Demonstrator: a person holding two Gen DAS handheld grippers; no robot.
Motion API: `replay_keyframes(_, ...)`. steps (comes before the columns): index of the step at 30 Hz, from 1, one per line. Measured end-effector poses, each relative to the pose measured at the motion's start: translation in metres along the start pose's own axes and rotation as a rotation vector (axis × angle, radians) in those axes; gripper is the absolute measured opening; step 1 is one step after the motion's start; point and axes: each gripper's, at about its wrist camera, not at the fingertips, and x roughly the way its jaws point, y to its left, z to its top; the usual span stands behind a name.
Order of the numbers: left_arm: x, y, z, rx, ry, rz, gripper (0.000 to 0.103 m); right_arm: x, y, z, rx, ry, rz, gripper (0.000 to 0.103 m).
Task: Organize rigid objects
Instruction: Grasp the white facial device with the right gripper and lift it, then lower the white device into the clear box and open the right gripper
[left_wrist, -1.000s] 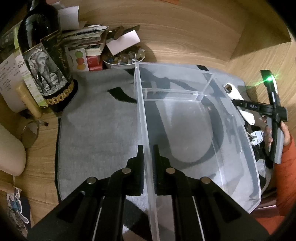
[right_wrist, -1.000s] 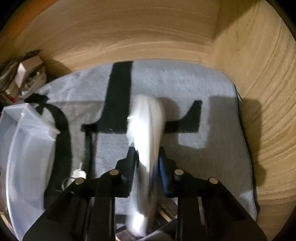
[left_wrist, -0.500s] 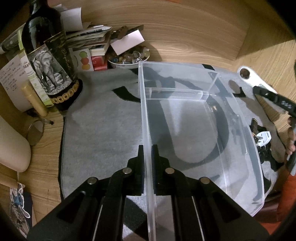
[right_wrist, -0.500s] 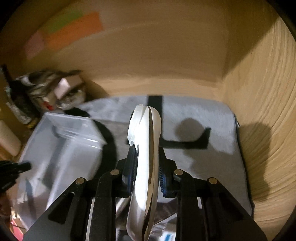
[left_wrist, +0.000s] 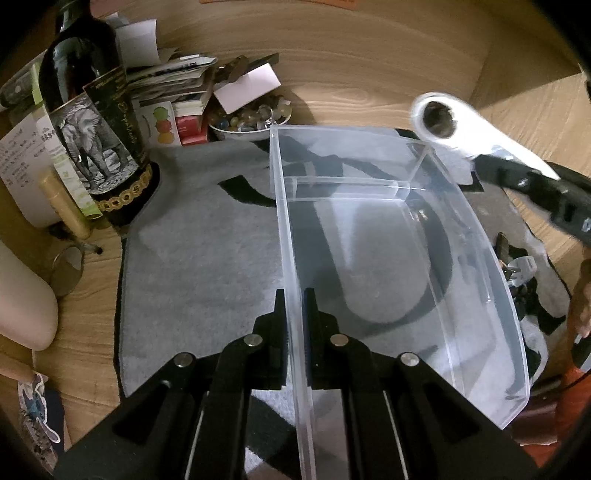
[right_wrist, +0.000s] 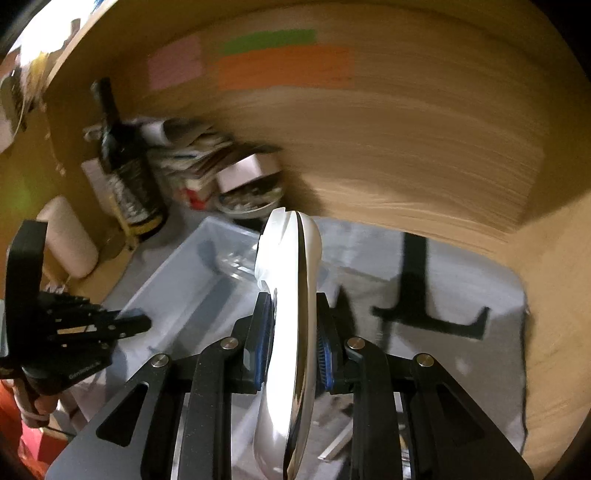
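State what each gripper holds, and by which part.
Left gripper: clear plastic bin, pinched at its side wall. Right gripper: white flat tool with a round hole, clamped across its middle.

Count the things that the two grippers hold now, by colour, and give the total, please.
Clear: 1, the plastic bin, held by the left gripper on its wall.
White: 1, the white tool, held in the right gripper.
Total: 2.
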Motion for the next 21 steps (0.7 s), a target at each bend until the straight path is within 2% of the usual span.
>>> replay_keyframes(14,-0.003,-0.002,-0.001,0.034,-0.021,-0.012,0.008,0.065,0.049,0.008,-0.137,0.201,0.016,0.020)
replay_keyframes(19,-0.002,-0.003,-0.001,0.034,-0.022,-0.012,0.008,0.076,0.056,0.002,-0.179,0.273,0.032,0.021)
replay_keyframes(21,-0.002,-0.003,0.000,0.035,-0.022,-0.010,0.008,0.074,0.059,0.000,-0.191,0.273,0.034,0.021)
